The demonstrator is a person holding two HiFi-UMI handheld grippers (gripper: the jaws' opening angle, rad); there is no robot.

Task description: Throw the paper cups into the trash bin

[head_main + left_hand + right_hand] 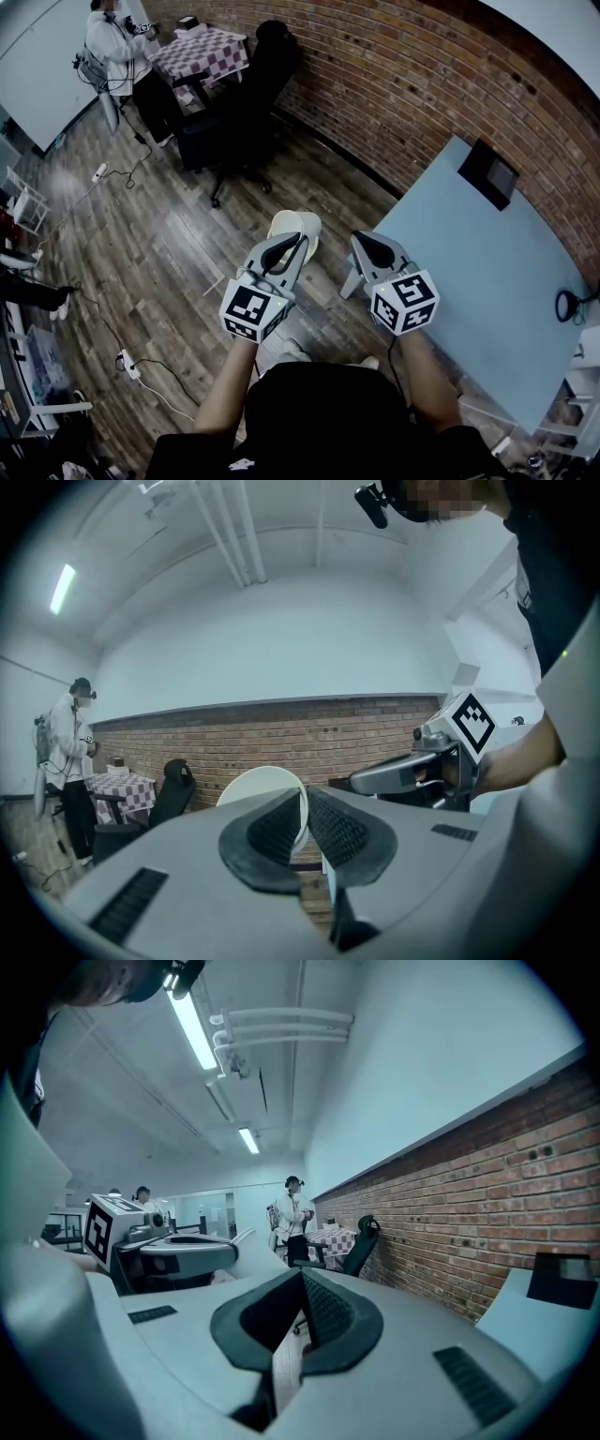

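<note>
A white paper cup [296,227] hangs over the wooden floor, and my left gripper [298,242] is shut on its rim. In the left gripper view the cup's [255,791] wall is pinched between the ribbed pads [337,832], its mouth facing the camera. My right gripper [367,242] is level beside it on the right, at the near corner of the light blue table [487,281]. In the right gripper view its jaws [302,1279] meet at the tips with nothing between them. No trash bin shows in any view.
A black office chair [244,103] stands ahead by the brick wall [403,84]. Beyond it are a checkered table [202,52] and a person [112,47]. Cables and power strips [101,172] lie on the floor at left. A black device [487,173] sits on the blue table's far corner.
</note>
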